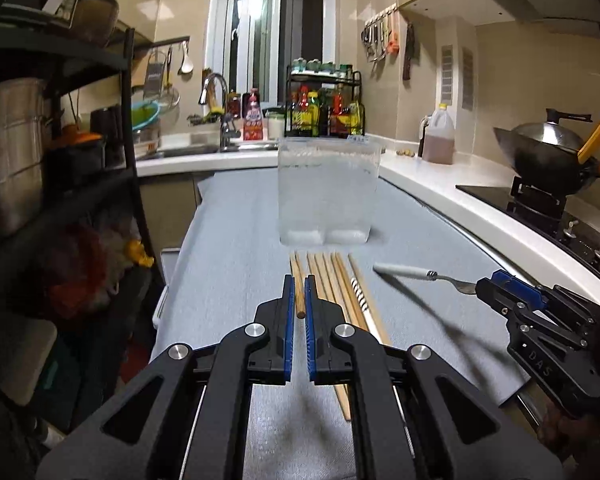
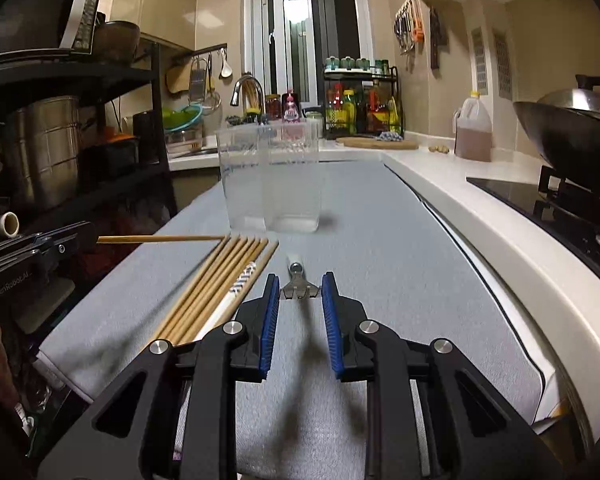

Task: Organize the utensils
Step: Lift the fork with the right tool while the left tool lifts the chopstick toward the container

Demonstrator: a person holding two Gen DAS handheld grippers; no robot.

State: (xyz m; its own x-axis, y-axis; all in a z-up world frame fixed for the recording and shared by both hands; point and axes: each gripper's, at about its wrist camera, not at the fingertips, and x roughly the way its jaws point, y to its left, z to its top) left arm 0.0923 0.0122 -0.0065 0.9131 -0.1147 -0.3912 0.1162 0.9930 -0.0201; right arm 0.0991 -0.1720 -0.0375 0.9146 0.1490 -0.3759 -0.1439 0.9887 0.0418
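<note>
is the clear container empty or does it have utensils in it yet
Empty. Through the container's clear walls nothing shows inside in either view; the chopsticks lie on the grey mat in front of it.

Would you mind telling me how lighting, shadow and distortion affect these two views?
Left wrist view: fisheye bows the counter edge; the shelving at left is dark; the left gripper shadows the mat. Right wrist view: window glare; the fork in the right gripper casts a soft shadow.
</note>
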